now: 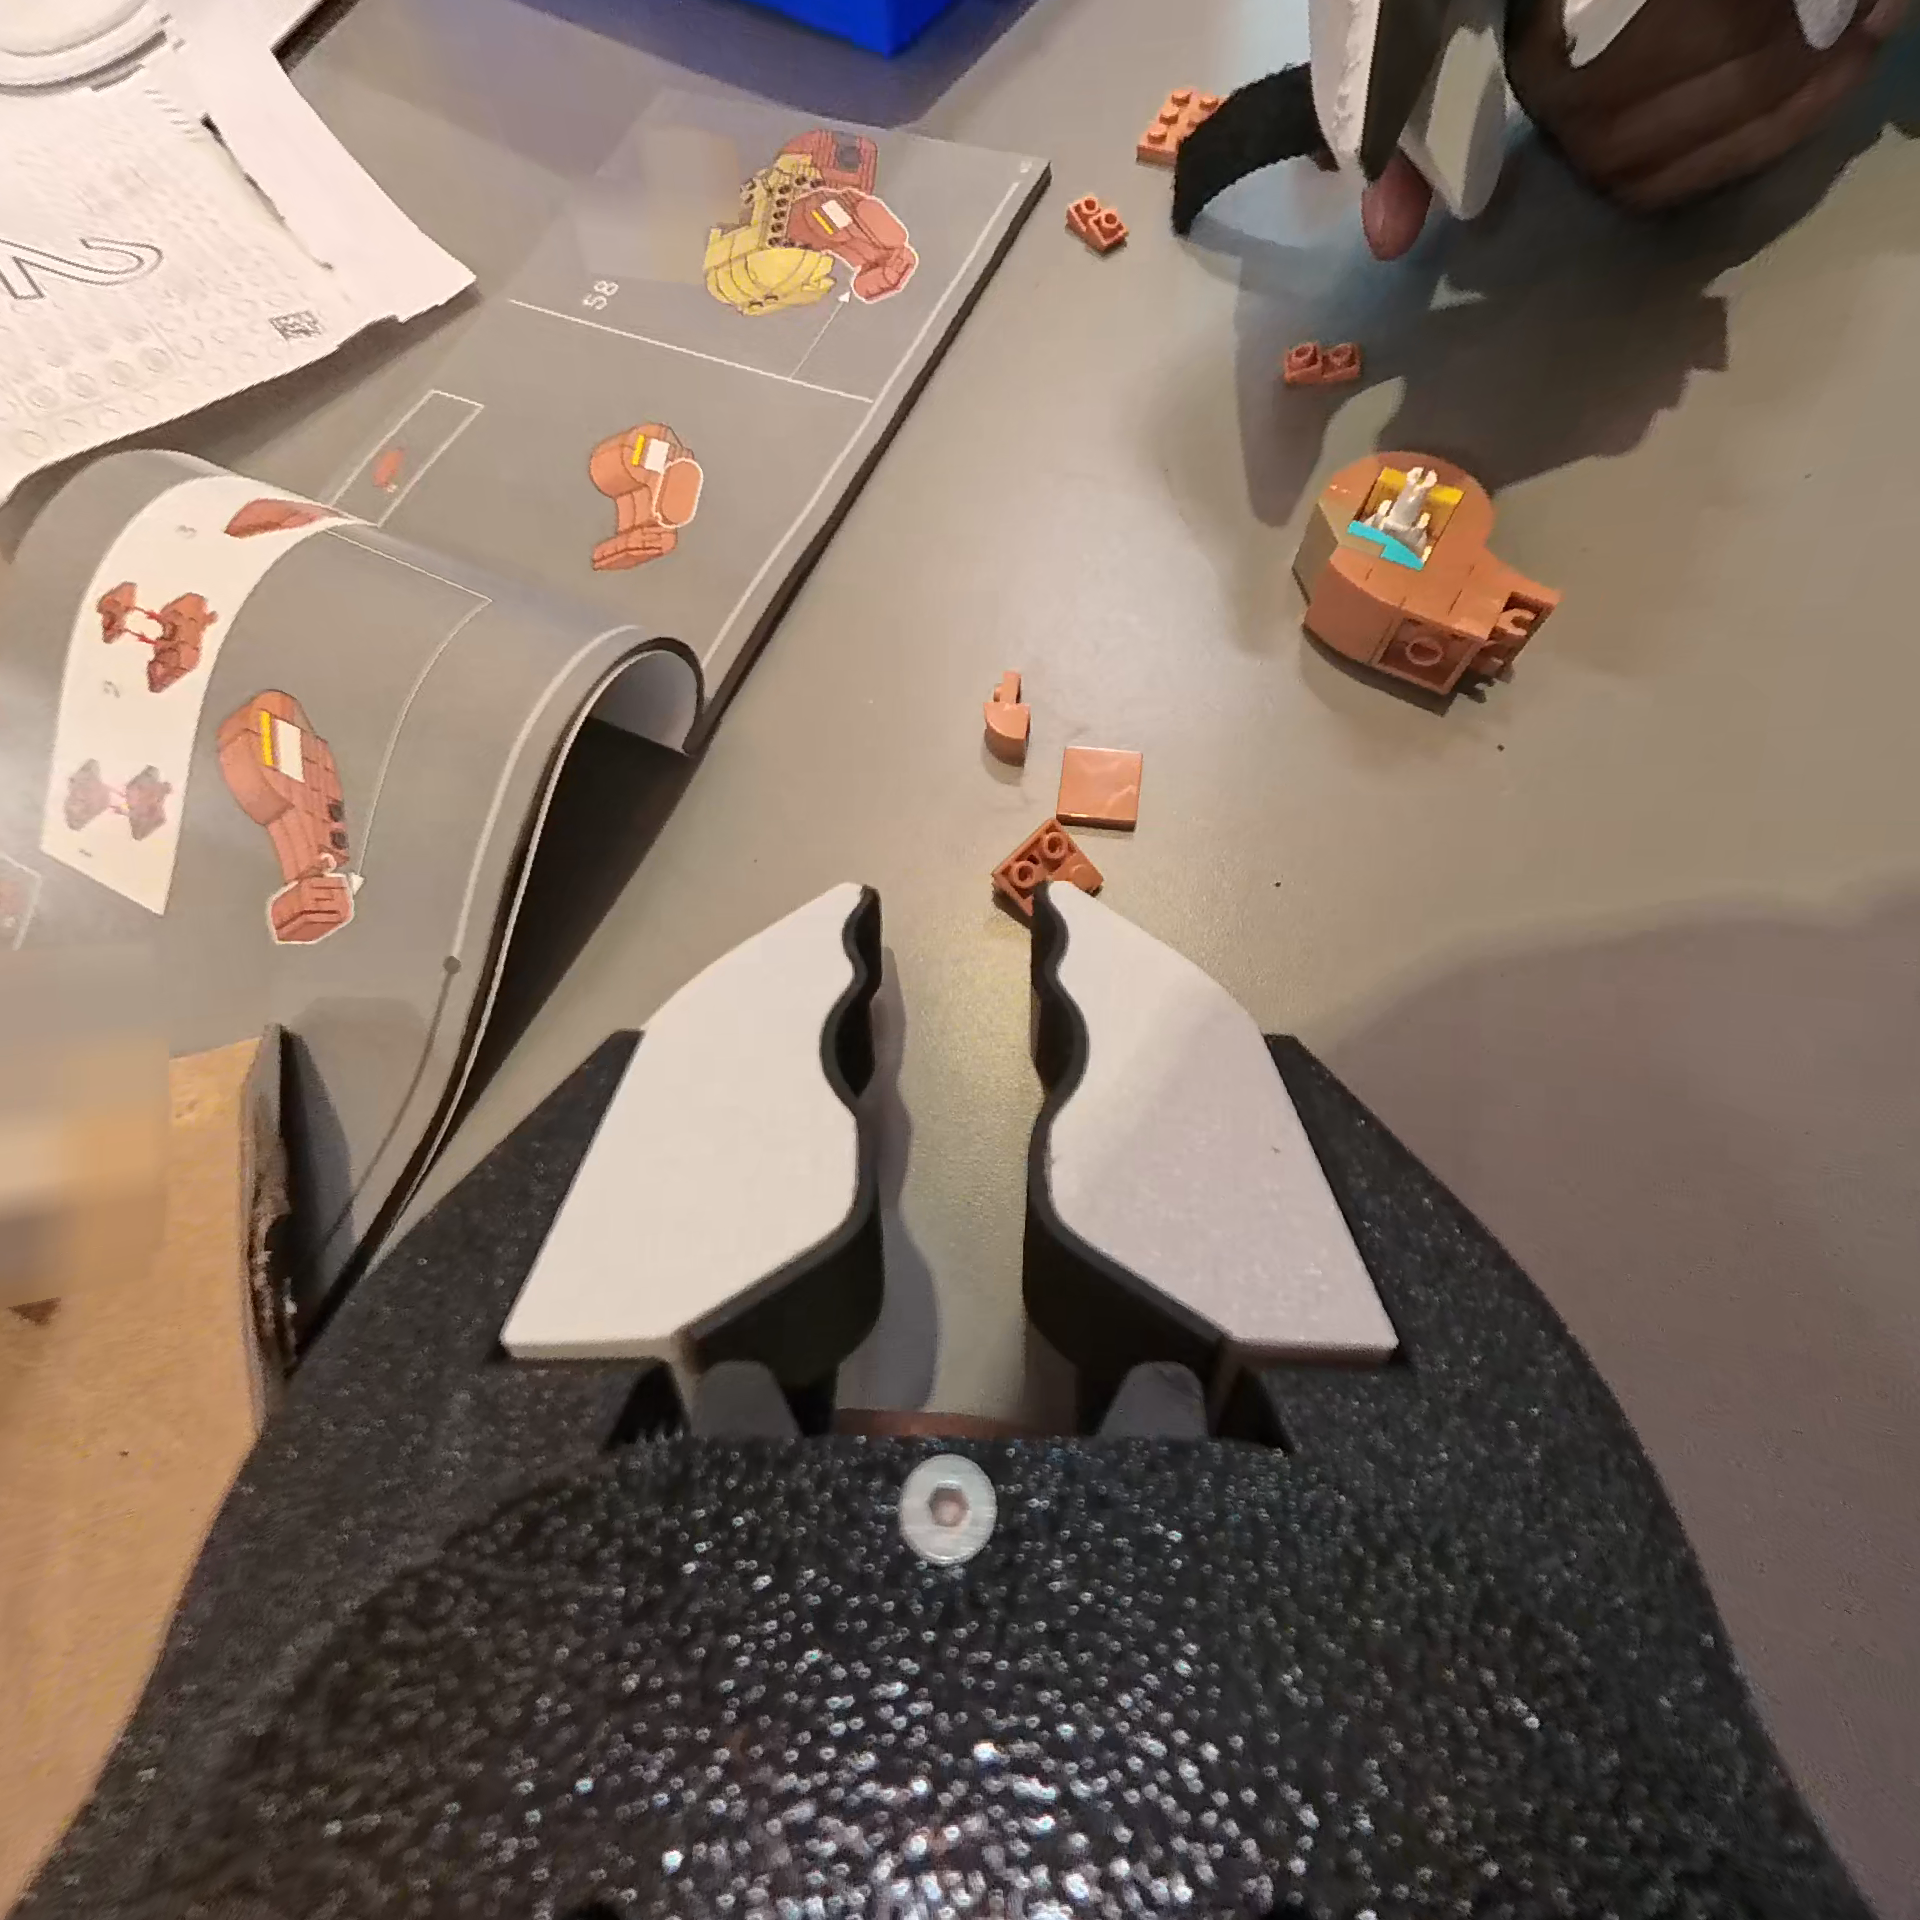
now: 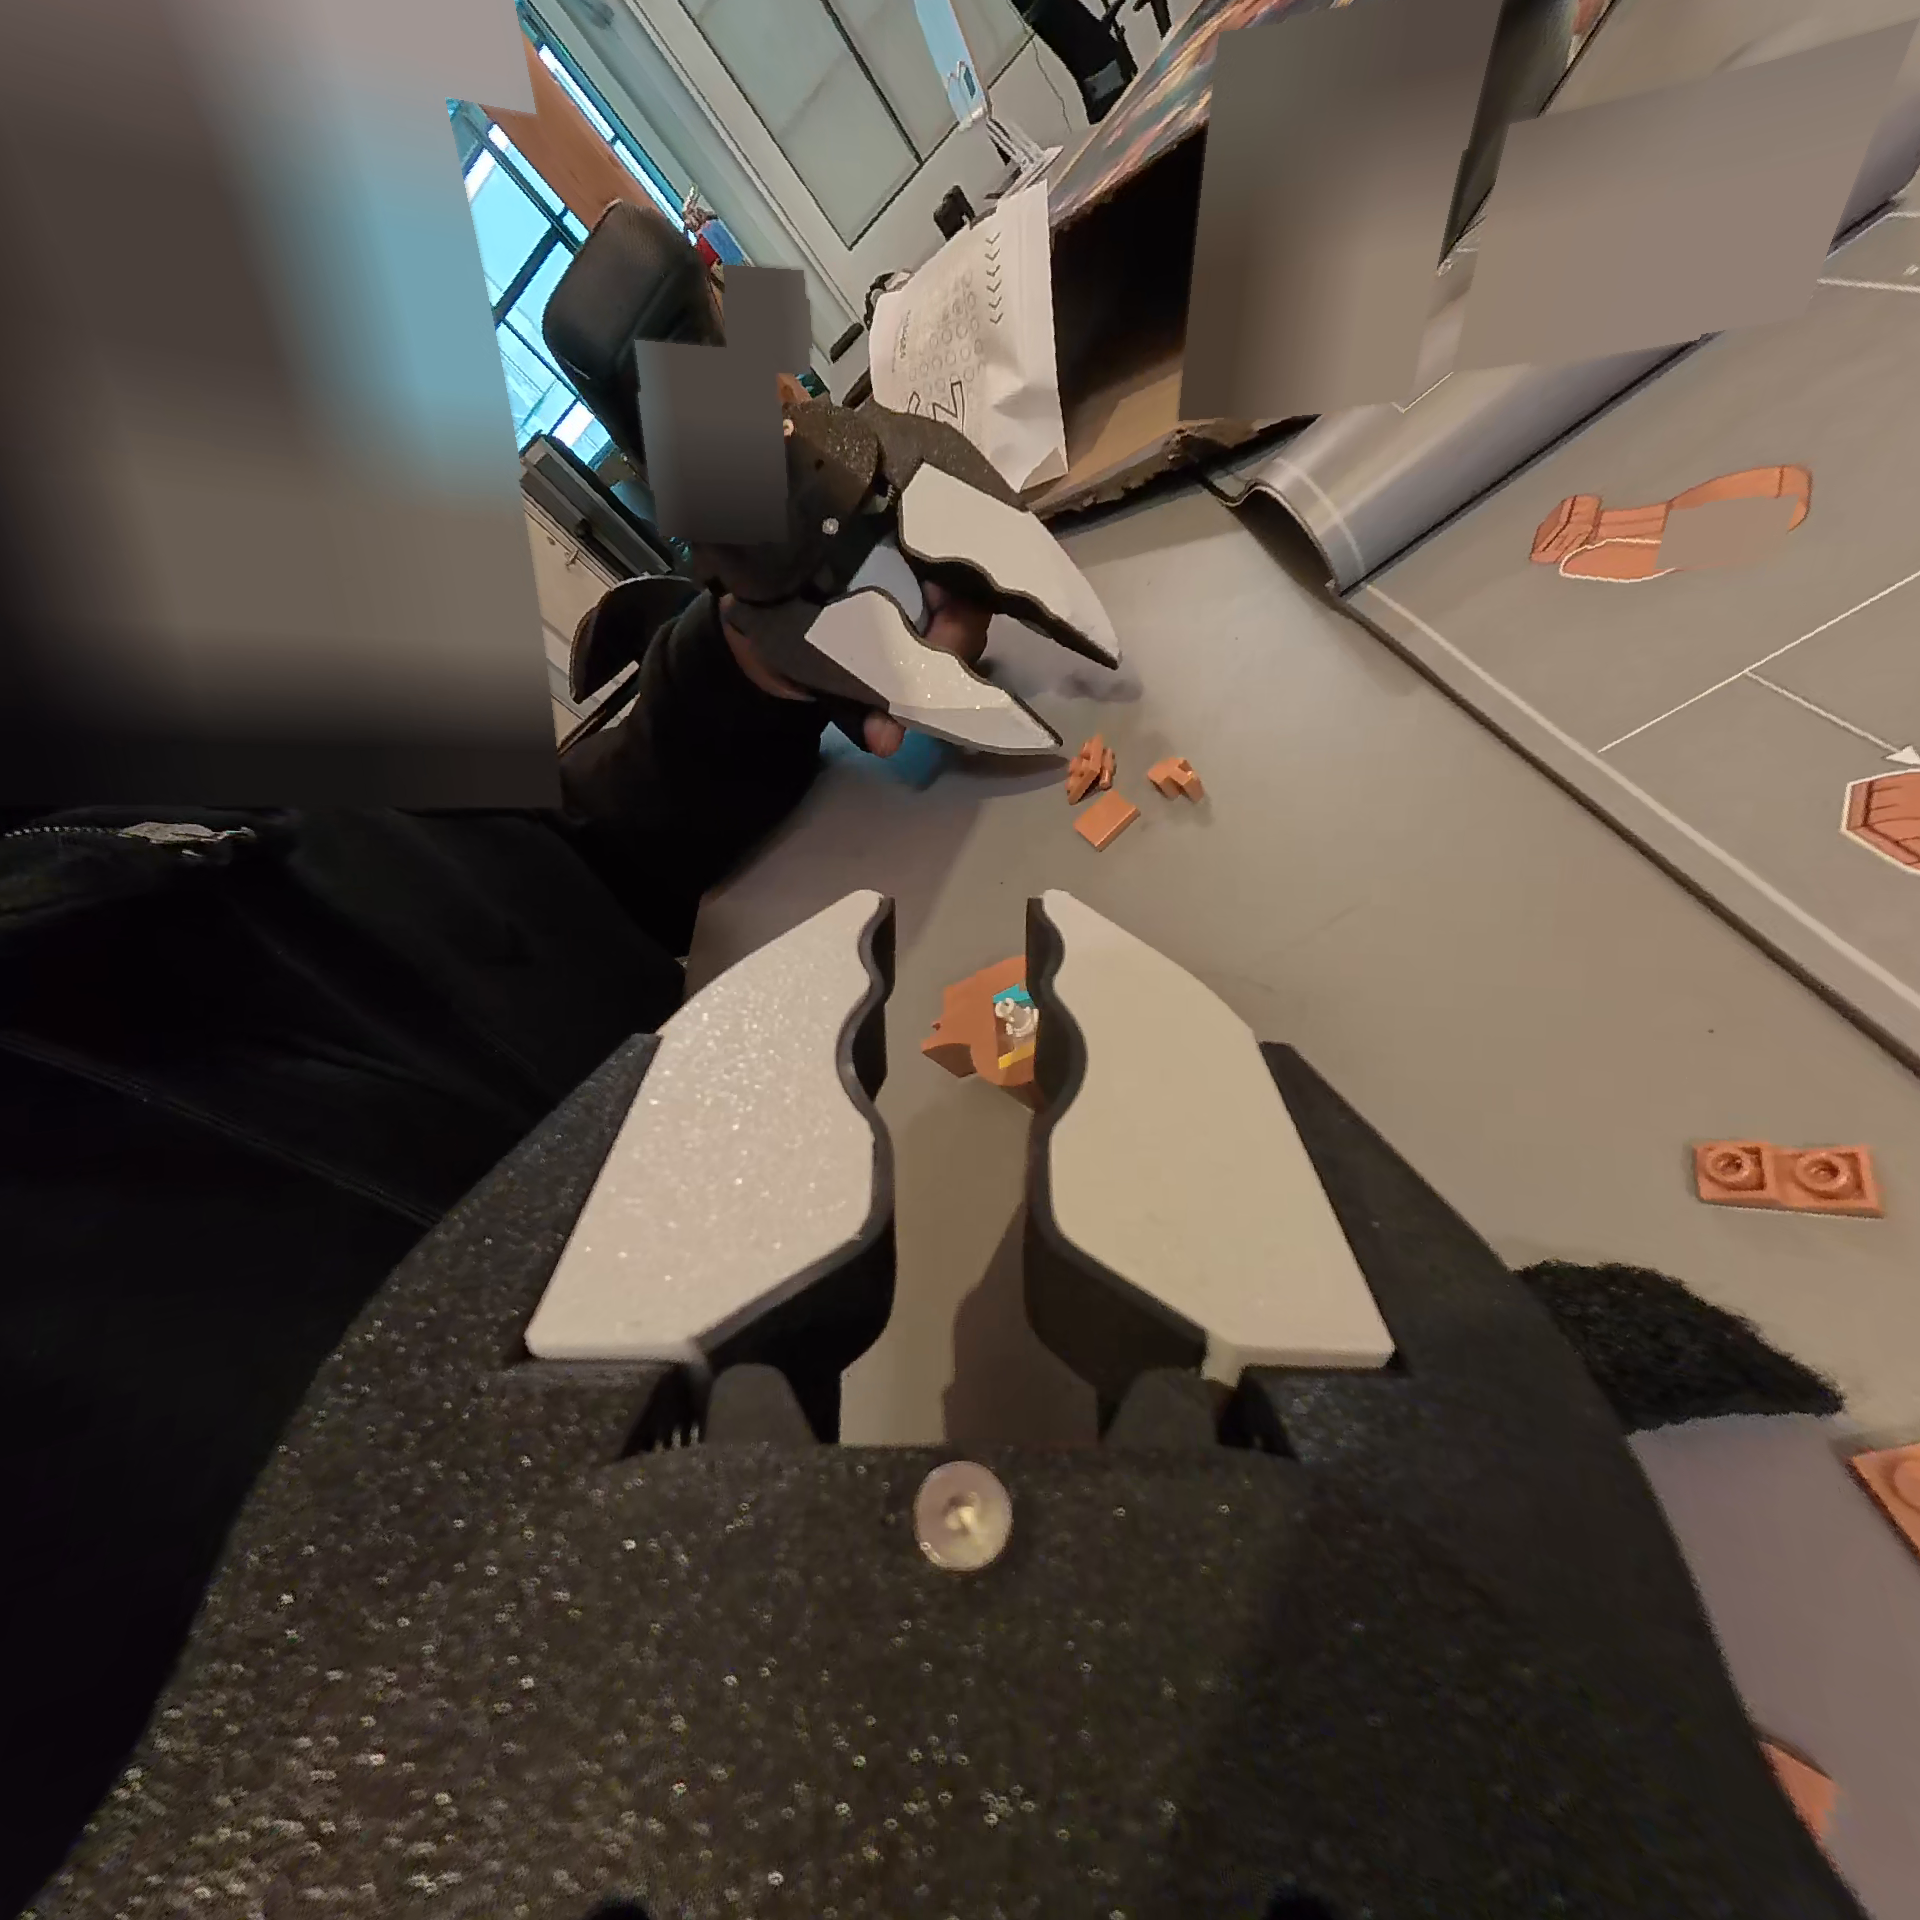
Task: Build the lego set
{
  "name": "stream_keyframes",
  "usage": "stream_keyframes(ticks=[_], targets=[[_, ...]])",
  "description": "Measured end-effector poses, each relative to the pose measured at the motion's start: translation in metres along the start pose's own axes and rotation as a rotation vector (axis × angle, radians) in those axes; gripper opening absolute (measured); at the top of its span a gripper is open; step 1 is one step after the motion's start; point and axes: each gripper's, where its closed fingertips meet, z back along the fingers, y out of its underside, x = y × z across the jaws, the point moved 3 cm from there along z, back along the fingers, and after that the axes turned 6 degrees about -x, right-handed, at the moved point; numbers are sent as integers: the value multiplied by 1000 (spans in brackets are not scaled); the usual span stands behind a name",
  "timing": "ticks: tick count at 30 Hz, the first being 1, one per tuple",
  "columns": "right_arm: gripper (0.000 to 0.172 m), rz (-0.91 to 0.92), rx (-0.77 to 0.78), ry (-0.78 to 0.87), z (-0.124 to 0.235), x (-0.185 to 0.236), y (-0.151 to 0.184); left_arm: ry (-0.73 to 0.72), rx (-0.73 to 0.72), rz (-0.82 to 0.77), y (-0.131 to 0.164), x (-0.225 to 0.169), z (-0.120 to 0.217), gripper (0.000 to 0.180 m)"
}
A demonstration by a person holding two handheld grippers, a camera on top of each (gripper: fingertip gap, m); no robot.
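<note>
My left gripper (image 1: 954, 899) is open and empty, low over the grey table (image 1: 1351, 1039). Its right fingertip (image 1: 1049, 904) is right next to a small brown brick with two studs (image 1: 1044, 862); I cannot tell if they touch. A flat brown square tile (image 1: 1099, 788) and a small curved brown piece (image 1: 1008, 722) lie just beyond. My right gripper (image 2: 961, 904) is open and empty above the table. A brown brick assembly with a grey and teal top (image 2: 982, 1034) lies on the table below its jaws, not gripped; it also shows in the left wrist view (image 1: 1413, 582).
An open instruction booklet (image 1: 623, 468) lies to the left, with a white paper bag (image 1: 156, 260) behind it. Loose brown pieces (image 1: 1098, 221) (image 1: 1322, 362) (image 2: 1787, 1179) lie around. A black strap (image 1: 1226, 145) and a blue box (image 1: 862, 21) are at the far side. A cardboard box (image 2: 1132, 312) stands behind. Between my left fingertips and the small curved brown piece (image 1: 1008, 722) there is roughly 4 cm.
</note>
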Motion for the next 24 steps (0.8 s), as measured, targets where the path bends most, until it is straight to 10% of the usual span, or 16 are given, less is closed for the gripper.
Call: stream_keyframes(ticks=[24], targets=[[21,-10,-3,37,0,-5,-1,-4,-2,10,0,1,0,26]])
